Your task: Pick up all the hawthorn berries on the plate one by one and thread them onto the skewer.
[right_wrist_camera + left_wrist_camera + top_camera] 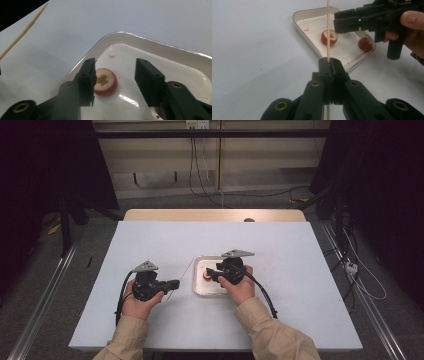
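A thin wooden skewer (328, 30) runs forward from my left gripper (329, 62), whose jaws are shut on it; its pointed end reaches over the white tray (307, 32). In the tray lies a round red fruit slice (105, 81) with a pale cut face up, and a second red piece (365, 44) rests farther right. My right gripper (115, 75) hangs low over the tray, open, with the slice between its jaws. One jaw is right beside the slice and the other stands well apart. In the high view the left gripper (175, 283) points right toward the tray (197, 262) and the right gripper (209, 272) points left.
The tray sits near the middle of a white table (280, 245), with bare surface all around it. Small red flecks (306, 29) dot the tray floor. A person's hands and beige sleeves (272, 335) come in from the near edge.
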`<state>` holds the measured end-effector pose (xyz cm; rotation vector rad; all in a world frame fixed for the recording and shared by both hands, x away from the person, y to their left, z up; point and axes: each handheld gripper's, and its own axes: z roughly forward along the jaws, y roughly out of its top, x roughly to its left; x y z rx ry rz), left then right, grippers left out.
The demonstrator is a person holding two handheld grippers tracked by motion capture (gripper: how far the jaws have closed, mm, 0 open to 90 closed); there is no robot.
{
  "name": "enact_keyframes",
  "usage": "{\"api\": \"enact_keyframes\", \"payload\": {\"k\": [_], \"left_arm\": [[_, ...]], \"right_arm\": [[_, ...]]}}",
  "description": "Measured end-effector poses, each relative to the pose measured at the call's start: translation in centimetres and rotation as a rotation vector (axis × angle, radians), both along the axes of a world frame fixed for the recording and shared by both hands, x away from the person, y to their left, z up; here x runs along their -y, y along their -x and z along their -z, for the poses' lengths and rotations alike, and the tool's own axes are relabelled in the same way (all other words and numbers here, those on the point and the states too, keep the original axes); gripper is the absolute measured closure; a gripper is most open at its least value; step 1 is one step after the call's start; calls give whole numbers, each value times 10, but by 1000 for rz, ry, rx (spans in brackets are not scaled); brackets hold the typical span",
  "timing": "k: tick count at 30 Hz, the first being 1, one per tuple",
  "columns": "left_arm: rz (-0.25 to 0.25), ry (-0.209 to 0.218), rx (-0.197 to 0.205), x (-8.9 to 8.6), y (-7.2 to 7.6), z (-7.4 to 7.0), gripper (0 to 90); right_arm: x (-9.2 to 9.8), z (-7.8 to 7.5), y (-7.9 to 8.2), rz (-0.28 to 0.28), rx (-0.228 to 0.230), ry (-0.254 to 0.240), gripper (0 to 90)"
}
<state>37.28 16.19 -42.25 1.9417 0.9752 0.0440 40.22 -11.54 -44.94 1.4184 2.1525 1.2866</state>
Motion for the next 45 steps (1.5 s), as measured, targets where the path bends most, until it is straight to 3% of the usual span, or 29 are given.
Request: {"api": "enact_keyframes", "payload": {"k": [4,6,9,10,17,20,23,27,29,35,45], "left_arm": [[4,0,0,0,0,0,894],[1,0,-2,0,0,0,893],[-2,2,-1,-1,0,0,894],[-2,3,-1,-2,0,0,894],[-1,4,-2,-2,1,-2,894],[5,0,-7,-1,3,-2,894],[19,-5,-24,1,6,-2,894],[79,-17,-67,18,14,1,894],[85,-23,-68,23,15,2,894],[104,-13,-96,39,17,6,894],[79,36,-98,43,15,5,894]], "right_arm": [[-13,8,-1,-7,-29,-13,485],[-19,14,-3,-10,-49,8,487],[-22,16,-3,-5,-33,21,517],[-23,15,-3,-3,-33,34,591],[-19,13,-2,-25,-43,40,601],[-12,8,-4,-12,-26,19,601],[4,-6,-6,24,-1,-35,601],[19,-18,-9,53,15,-78,601],[23,-25,-8,54,40,-83,601],[20,-41,-1,36,80,-107,601],[11,-44,5,19,98,-105,601]]}}
